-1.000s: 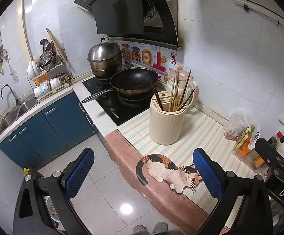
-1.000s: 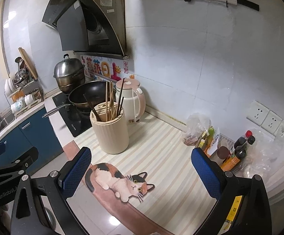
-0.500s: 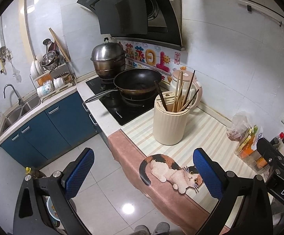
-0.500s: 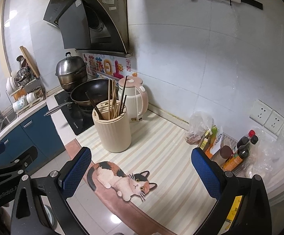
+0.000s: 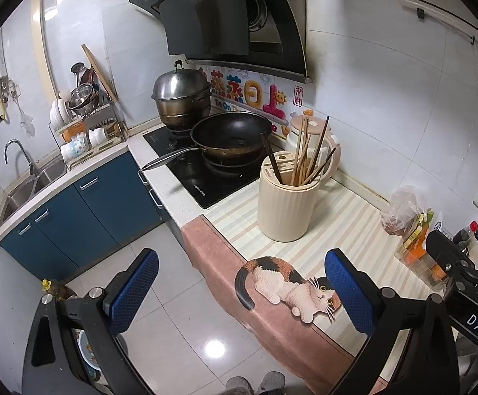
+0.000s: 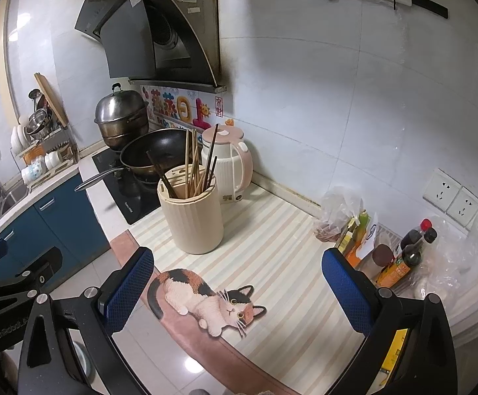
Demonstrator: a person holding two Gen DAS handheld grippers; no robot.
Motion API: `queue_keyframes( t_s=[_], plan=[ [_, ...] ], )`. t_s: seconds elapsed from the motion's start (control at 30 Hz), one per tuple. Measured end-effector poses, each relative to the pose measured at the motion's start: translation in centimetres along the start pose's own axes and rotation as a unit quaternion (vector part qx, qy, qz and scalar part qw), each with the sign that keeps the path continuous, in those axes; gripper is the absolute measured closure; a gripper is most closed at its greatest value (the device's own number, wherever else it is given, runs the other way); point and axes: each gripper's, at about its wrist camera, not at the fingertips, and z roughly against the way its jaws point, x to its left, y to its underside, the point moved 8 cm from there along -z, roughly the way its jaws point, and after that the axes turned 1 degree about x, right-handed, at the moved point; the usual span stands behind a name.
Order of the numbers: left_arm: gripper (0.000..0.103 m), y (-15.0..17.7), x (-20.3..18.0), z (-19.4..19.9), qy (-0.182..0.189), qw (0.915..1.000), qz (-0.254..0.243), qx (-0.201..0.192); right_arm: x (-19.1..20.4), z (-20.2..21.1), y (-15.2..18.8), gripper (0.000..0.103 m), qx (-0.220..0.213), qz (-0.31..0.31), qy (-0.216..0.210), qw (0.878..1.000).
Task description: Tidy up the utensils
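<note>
lettering "das" marks right tongs (image 5: 469, 253); both tongs, left tongs (image 5: 242, 283) included, gape empty.

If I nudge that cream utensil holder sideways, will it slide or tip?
The utensil holder looks tall for its base, so a high push probably tips it. The chopsticks stand loose and leaning, so they'd likely rattle or shift. A low push should slide it.

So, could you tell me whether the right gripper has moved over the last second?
Yes. In the right wrist view the holder and kettle, both fixed on the counter, have drifted right, so the open right gripper has swung or shifted slightly left.
</note>
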Motion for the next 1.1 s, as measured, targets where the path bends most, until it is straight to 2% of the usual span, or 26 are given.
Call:
queue_keyframes(
  t_s=[1.1],
  plan=[
    [0.000,-0.05,0.34,0.07,-0.002,1.0000,0.000,-0.002,0.32,0.02,-0.03,0.000,-0.001,0.003,0.000,1.000]
  ],
)
